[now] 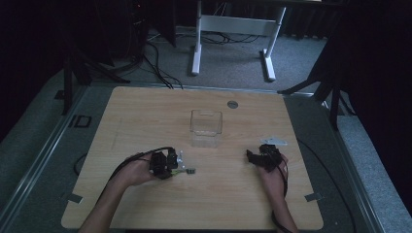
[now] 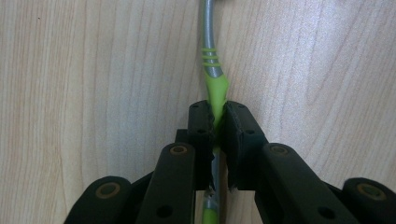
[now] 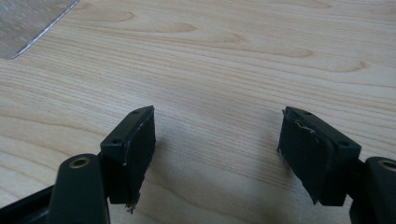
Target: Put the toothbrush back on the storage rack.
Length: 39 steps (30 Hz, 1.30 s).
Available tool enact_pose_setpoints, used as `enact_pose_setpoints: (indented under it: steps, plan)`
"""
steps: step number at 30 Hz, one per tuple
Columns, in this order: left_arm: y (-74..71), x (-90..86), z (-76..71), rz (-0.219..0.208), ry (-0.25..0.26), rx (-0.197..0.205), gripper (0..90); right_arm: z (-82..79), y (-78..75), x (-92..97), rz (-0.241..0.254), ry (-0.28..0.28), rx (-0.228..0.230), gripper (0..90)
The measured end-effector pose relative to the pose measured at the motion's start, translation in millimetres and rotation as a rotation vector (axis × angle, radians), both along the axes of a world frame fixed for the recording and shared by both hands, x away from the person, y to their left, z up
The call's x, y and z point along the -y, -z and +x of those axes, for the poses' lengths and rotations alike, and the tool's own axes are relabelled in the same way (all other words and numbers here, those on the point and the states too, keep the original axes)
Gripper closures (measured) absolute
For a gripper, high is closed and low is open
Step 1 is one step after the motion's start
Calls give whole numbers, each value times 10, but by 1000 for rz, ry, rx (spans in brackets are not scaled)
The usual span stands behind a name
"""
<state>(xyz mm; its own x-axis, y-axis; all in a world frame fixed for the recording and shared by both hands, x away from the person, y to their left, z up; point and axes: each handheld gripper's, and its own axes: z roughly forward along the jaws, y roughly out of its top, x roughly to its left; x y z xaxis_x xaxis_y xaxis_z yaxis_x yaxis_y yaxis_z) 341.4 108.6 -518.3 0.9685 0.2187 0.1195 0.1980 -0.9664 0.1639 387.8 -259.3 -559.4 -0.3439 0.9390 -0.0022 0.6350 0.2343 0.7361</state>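
A slim green-and-grey stick, like a toothbrush handle [image 2: 211,70], lies on the wooden table [image 1: 145,116]. My left gripper [image 2: 217,112] is shut on its green part, both pads pressing its sides. In the high view the left gripper [image 1: 176,169] is at the table's front left, and the stick's far end [image 1: 189,171] pokes out to its right. My right gripper [image 3: 217,135] stands open just above bare wood with nothing between its fingers. In the high view the right gripper [image 1: 252,156] is at the front right, well apart from the stick.
A clear, empty plastic box [image 1: 206,127] stands mid-table behind both grippers, and its corner [image 3: 28,23] shows at the top left of the right gripper view. A small grey disc [image 1: 232,104] sits near the far edge. Black cables trail from both hands.
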Motion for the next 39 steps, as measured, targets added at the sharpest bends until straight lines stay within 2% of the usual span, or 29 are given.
enact_pose_setpoints:
  steps: [9, 14, 26, 28, 32, 39]
  plan:
    - [-3, -4, -3, 0, -1, -19, 818, 0, 0, 0, 0, 0, 0, 272]
    - [-38, -29, 2, -5, -15, -11, 819, 0, 0, 0, 0, 0, 0, 272]
    - [-178, -86, 13, -27, -60, 42, 819, 0, 0, 0, 0, 0, 0, 272]
    - [-200, -90, 14, -45, -78, 59, 818, 0, 0, 0, 0, 0, 0, 272]
    - [-222, -93, 17, -49, -83, 74, 818, 0, 0, 0, 0, 0, 0, 272]
    - [-276, -110, 24, -80, -107, 94, 818, 0, 0, 0, 0, 0, 0, 273]
